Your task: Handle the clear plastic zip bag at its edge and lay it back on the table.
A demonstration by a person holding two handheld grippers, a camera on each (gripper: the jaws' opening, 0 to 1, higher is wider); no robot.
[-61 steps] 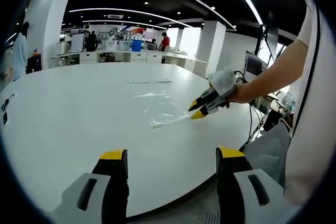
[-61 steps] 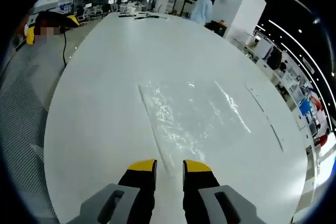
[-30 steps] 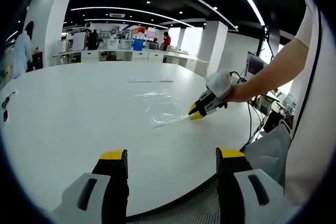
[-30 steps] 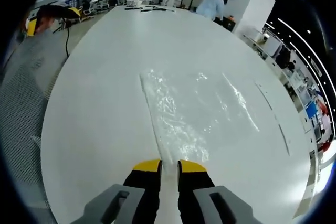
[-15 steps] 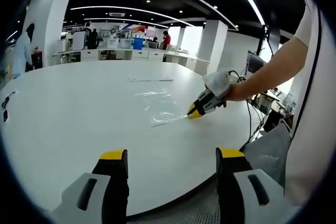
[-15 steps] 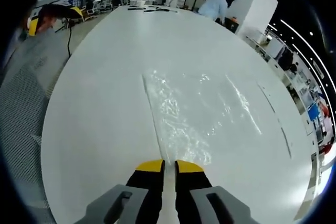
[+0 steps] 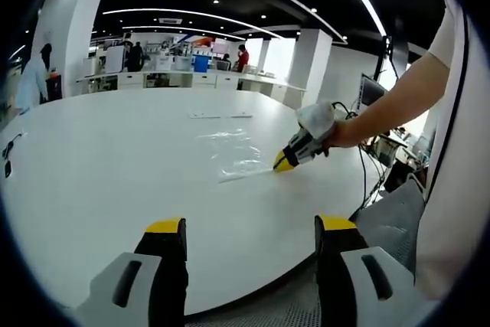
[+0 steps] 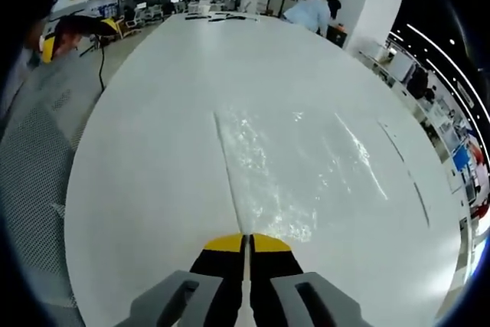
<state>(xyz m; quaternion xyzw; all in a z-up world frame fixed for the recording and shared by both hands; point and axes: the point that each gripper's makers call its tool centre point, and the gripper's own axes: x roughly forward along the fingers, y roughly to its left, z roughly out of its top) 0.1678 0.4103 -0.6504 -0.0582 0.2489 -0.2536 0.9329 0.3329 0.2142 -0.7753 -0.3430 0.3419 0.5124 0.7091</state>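
Two low views across shared table [image 7: 115,189]

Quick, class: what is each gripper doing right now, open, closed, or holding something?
Left gripper: open, jaws wide apart, holding nothing.
Right gripper: closed on the near edge of the clear zip bag, which lies on the white table.
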